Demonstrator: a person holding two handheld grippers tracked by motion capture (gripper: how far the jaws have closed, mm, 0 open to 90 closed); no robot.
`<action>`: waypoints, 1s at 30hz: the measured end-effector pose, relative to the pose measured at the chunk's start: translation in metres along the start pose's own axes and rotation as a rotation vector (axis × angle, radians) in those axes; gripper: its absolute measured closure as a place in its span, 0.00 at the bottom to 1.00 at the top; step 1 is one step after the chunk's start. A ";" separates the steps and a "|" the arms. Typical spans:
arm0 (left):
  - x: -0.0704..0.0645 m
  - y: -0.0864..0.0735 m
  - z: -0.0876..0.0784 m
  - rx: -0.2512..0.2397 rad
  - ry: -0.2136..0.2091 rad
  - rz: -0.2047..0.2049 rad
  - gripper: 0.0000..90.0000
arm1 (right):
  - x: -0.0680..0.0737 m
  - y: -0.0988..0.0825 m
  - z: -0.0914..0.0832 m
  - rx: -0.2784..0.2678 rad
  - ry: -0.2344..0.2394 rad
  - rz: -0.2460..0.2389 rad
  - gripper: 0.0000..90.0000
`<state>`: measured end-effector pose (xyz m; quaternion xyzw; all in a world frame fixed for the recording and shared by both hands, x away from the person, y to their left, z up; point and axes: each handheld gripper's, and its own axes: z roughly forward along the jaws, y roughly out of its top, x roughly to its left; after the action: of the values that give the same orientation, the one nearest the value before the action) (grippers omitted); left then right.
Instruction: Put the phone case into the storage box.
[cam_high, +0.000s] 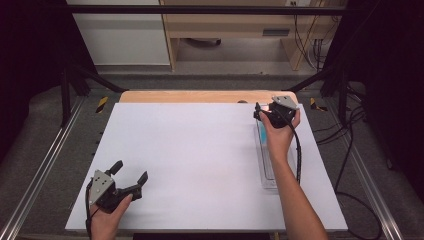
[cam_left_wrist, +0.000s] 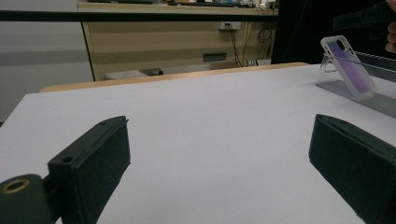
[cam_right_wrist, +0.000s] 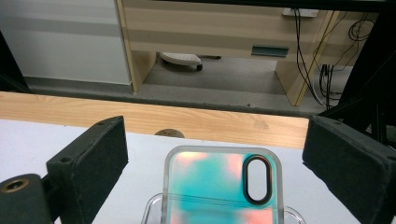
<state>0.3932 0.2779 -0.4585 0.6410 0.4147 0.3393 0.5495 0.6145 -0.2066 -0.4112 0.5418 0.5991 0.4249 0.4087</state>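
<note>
White table (cam_high: 200, 165) in a dim lab with a wooden desk (cam_high: 225, 30) behind, both tools gaping and empty, right tool (cam_high: 266, 114) over the phone case (cam_right_wrist: 222, 186) propped on its clear stand (cam_left_wrist: 336, 86), whose iridescent back the right gripper view shows, left tool (cam_high: 131, 181) idle.

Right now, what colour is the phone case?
Iridescent teal and pink phone case, clearest in right gripper view.

White table (cam_high: 200, 160) lies bare between the hands; phone case (cam_right_wrist: 219, 186) on clear stand (cam_high: 267, 172) blocks its right edge.
</note>
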 end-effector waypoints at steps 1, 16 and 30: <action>0.000 0.000 0.000 -0.001 0.000 -0.001 0.06 | 0.000 0.000 0.000 -0.002 0.002 0.000 0.08; 0.000 0.000 0.000 0.000 0.002 0.001 0.05 | 0.000 0.007 -0.010 -0.021 0.022 0.008 0.08; -0.001 0.000 0.001 0.002 0.003 -0.001 0.04 | -0.005 0.012 -0.020 -0.036 0.034 0.021 0.04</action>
<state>0.3937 0.2763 -0.4588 0.6409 0.4163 0.3392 0.5485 0.5997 -0.2119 -0.3934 0.5336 0.5924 0.4488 0.4036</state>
